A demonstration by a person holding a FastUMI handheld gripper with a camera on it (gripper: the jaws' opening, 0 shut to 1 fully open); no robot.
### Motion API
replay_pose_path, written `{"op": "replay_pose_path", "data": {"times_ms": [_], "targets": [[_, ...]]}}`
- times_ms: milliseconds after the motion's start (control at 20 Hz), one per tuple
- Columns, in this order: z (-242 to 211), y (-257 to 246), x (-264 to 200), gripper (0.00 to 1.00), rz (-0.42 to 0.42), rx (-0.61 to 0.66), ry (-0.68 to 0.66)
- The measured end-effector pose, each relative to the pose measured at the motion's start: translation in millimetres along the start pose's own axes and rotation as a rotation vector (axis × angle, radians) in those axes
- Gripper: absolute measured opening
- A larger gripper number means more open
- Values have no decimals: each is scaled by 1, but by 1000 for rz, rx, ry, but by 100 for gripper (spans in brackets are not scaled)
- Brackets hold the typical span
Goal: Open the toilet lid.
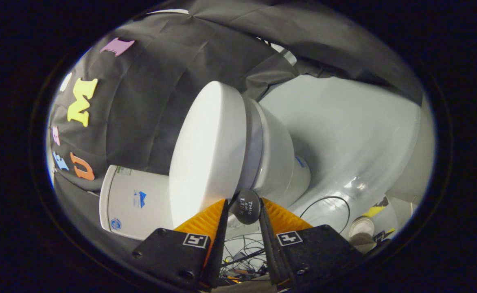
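One gripper (pixel 244 209): you are holding it rolled to one side, so the toilet is appearing sideways ahead of it.
Fingers (pixel 206 219): two orange ribbed fingers are standing a little apart, and both are pinching a small dark round tab (pixel 245 206) between their tips.
Tab: it is sitting right at the front edge of the toilet lid (pixel 208 152), just where lid and bowl (pixel 275 156) are meeting; you cannot tell how it is fixed to the lid.
Toilet lid: white and smooth, it is lying down against the seat (pixel 251 138), just ahead of the fingers and running away from them.
Bowl: white, it is lying under the seat, on the far side from the lid's top.
Tank (pixel 130 201): white with small blue marks, it is standing behind the lid, against the black cloth wall (pixel 141 118).
Floor (pixel 344 134): pale and glossy, it is carrying a thin black cable (pixel 336 199) near the bowl's foot.
Cables (pixel 242 252): a loose tangle is showing in the gap between the fingers.
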State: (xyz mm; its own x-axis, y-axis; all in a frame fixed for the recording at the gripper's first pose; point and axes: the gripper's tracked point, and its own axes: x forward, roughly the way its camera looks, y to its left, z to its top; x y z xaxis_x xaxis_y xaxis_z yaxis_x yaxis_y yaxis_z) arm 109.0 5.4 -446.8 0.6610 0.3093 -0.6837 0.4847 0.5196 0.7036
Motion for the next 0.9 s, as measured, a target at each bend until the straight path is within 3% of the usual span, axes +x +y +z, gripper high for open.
{"op": "replay_pose_path", "data": {"times_ms": [150, 450, 900], "targets": [[4, -1, 0, 33, -16, 14, -9], [7, 11, -12, 13, 28, 84, -13], [15, 67, -47, 10, 99, -35, -17]]}}
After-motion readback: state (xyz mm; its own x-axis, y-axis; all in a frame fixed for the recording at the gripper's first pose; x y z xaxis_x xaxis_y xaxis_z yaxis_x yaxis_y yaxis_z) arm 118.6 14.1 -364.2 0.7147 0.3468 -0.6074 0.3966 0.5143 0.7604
